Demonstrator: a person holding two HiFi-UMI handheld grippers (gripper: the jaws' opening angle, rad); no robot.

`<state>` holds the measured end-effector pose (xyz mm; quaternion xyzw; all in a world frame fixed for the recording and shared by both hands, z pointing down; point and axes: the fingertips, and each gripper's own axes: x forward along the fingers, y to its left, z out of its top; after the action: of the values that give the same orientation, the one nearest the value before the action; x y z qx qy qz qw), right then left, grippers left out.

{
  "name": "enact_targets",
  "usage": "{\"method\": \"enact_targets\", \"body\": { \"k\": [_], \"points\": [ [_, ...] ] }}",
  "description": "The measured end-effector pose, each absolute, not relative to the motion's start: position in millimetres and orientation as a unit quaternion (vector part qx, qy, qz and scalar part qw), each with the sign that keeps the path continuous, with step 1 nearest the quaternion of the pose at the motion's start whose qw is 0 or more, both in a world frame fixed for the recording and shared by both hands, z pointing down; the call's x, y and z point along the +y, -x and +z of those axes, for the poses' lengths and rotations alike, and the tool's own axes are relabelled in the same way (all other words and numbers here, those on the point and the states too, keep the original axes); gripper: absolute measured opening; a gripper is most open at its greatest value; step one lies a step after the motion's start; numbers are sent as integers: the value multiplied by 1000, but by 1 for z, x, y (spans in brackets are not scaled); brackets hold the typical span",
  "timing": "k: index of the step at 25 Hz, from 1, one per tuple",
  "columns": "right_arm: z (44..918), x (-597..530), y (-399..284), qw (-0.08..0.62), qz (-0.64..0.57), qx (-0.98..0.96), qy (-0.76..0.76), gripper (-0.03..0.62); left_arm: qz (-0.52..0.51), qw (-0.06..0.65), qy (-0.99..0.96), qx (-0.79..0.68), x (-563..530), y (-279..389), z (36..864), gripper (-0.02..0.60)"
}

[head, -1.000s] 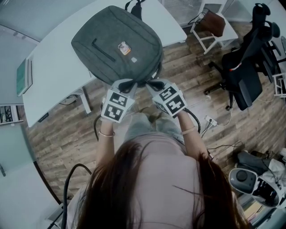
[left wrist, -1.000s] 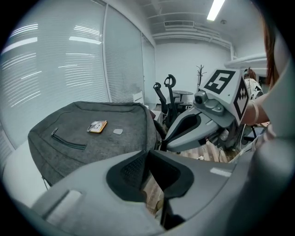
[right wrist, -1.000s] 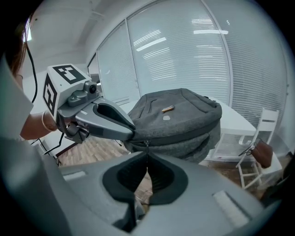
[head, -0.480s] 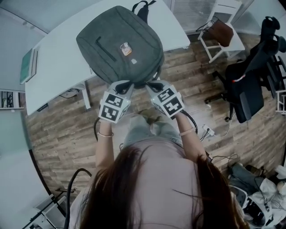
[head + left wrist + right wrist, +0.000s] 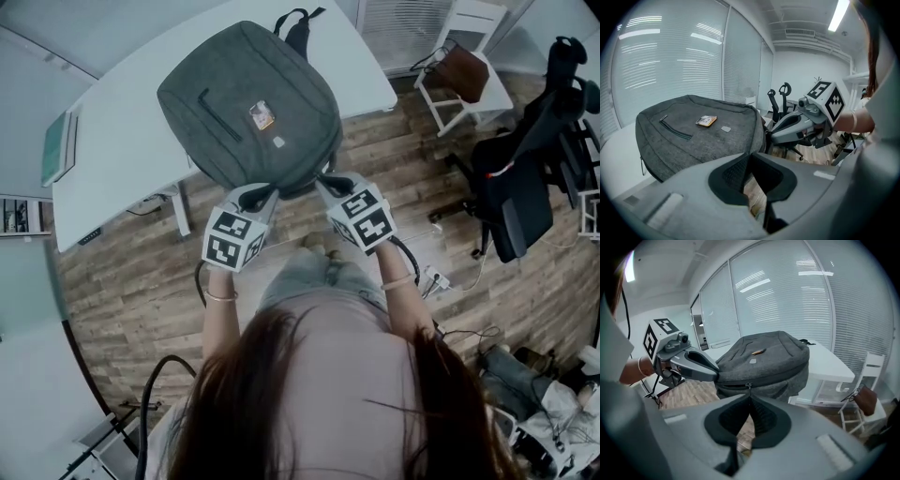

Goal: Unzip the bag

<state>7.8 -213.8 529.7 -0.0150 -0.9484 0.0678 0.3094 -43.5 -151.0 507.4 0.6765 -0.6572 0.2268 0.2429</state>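
Your right hand-held gripper [image 5: 749, 398] is clenched on the small zipper pull [image 5: 749, 386], which hangs from the zip line [image 5: 780, 375] straight into its tips at the centre of the right gripper view. Your left hand-held gripper [image 5: 749, 155] is clenched too, with its tips against the near rim of the bag [image 5: 248, 103]. Whether it pinches fabric or a second pull does not show.

The bag, a grey backpack, lies flat in the upper middle of the head view on the white table [image 5: 112, 169]. Its near end overhangs the table edge towards you, and both grippers meet it there, close beside each other.

This looks like the start of the unzip. Draw the pull along the zip line, not away from the bag, so the slider runs rather than tilts. Use the left as the anchor and brace the rim against the pull's travel. That way the cloth is taut and the bag does not slide off the edge. Go slowly round the curved corner, where a slider is likely to jam.
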Motion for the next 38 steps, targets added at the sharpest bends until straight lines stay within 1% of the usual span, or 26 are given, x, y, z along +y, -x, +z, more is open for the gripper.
{"method": "enact_targets", "body": {
  "k": [14,20,38],
  "points": [
    [529,-265,-8,292,109,-948,-58,8,196,273,-705,-624,-154,43,513,31],
    [525,-286,-8,297,89,-949,-62,8,189,282,-709,-618,-155,44,511,31],
    [520,-356,18,305,37,-951,21,12,138,278,-701,-642,-159,47,506,31]
  ]
}}
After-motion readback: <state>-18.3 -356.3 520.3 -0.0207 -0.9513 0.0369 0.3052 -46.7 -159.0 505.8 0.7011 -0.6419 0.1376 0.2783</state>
